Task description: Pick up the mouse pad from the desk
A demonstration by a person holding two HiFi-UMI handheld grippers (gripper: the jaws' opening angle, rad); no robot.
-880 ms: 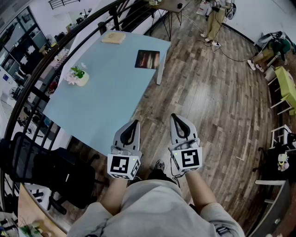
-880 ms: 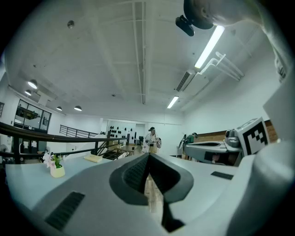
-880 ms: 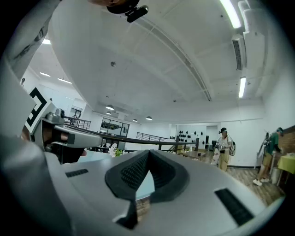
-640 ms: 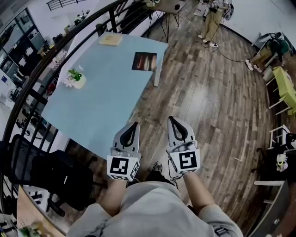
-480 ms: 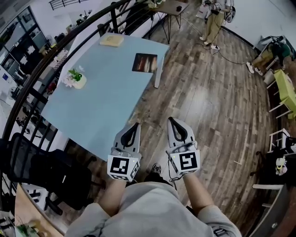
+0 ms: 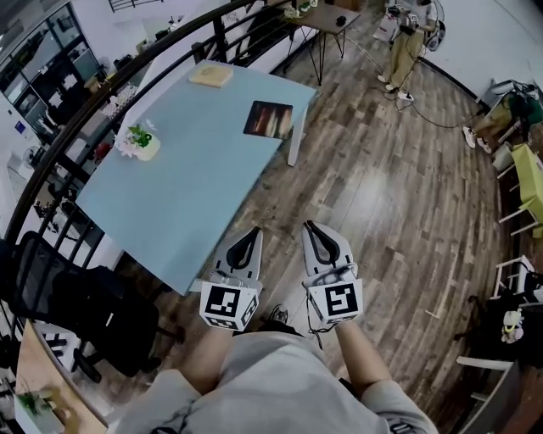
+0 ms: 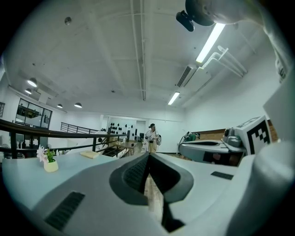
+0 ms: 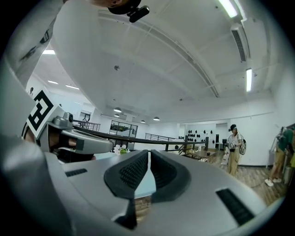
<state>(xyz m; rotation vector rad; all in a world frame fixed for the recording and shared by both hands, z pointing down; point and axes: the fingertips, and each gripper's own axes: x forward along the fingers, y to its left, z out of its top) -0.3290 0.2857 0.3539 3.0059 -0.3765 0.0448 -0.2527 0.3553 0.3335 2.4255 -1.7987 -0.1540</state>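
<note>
The mouse pad (image 6: 268, 119), a dark rectangle with a reddish print, lies flat near the far right edge of the light blue desk (image 6: 187, 186). Both grippers hang level in front of the person's body, over the wood floor just off the desk's near corner and far from the pad. My left gripper (image 6: 254, 230) (image 7: 148, 155) has its jaws together with nothing between them. My right gripper (image 6: 310, 225) (image 8: 149, 152) stands beside it, jaws also together and empty. Neither gripper view shows the pad.
On the desk stand a small flower pot (image 6: 140, 142) at the left and a tan book (image 6: 210, 75) at the far end. A black office chair (image 6: 93, 314) and a dark railing (image 6: 102, 93) flank the desk's left. A person (image 6: 404, 42) stands far off by a small table (image 6: 327, 19).
The head view has shifted a little, so the desk and pad sit slightly lower and to the right. Both grippers stay side by side, shut.
</note>
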